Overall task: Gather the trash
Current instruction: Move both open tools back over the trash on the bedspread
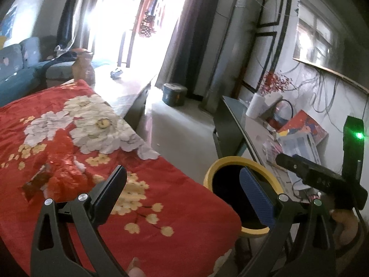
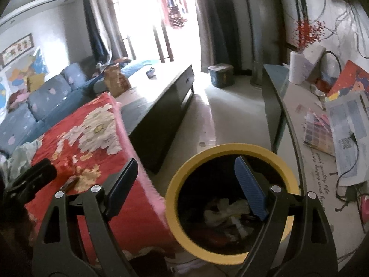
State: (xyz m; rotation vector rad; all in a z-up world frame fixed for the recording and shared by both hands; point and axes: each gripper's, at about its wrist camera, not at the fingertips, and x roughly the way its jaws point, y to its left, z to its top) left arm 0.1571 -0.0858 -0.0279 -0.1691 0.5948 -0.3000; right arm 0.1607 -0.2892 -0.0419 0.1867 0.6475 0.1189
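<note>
A yellow-rimmed round bin (image 2: 196,161) stands on the floor between the red flowered cloth and a side table; crumpled trash (image 2: 227,211) lies in its dark inside. My right gripper (image 2: 186,189) hovers over the bin's near rim, open and empty, its blue-padded finger (image 2: 250,191) above the bin's mouth. My left gripper (image 1: 184,198) is open and empty over the edge of the red cloth (image 1: 69,138), with the bin (image 1: 208,173) to its right. A brown wrapper (image 1: 37,182) lies on the cloth left of the left gripper, and shows as a small brown scrap (image 2: 71,182) in the right wrist view.
A long dark low table (image 2: 161,106) runs beyond the cloth with a brown paper bag (image 2: 115,78) on it. A blue sofa (image 2: 41,106) stands at left. The side table (image 2: 306,157) at right carries papers, cables and a paper roll (image 2: 296,68). A round tub (image 2: 220,75) sits on the floor.
</note>
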